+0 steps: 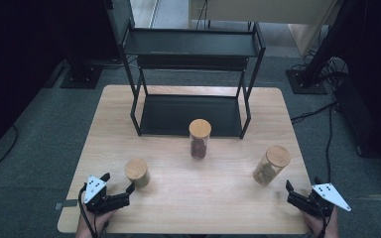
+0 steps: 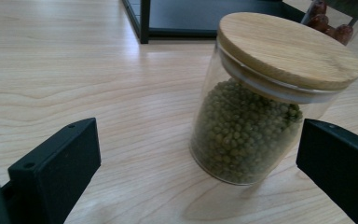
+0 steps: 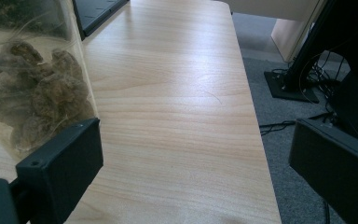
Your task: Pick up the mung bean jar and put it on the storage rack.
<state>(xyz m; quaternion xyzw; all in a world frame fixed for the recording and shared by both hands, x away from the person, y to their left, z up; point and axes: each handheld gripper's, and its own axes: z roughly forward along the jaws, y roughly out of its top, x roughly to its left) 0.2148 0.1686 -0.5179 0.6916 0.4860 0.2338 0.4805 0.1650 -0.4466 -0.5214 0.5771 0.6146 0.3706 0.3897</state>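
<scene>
Left claw (image 1: pixel 116 182) spread wide and empty just short of glass jar of green beans (image 2: pixel 256 116) upright on wooden surface (image 1: pixel 178 198), right claw (image 1: pixel 291 191) likewise agape and empty; risk: off-centre closure tipping jar.

Three lidded jars are standing on the counter (image 1: pixel 178 198). The bean jar (image 1: pixel 137 173) is sitting at the near left, just beyond the left tongs (image 1: pixel 117 183), between their spread jaws. The middle jar (image 1: pixel 199 138) is standing farther back, right before the shelf rack (image 1: pixel 191 74), which is occupying the counter's far side. The right jar (image 1: pixel 271 165) is sitting near the right edge, ahead and left of the right tongs (image 1: pixel 301 190).
</scene>
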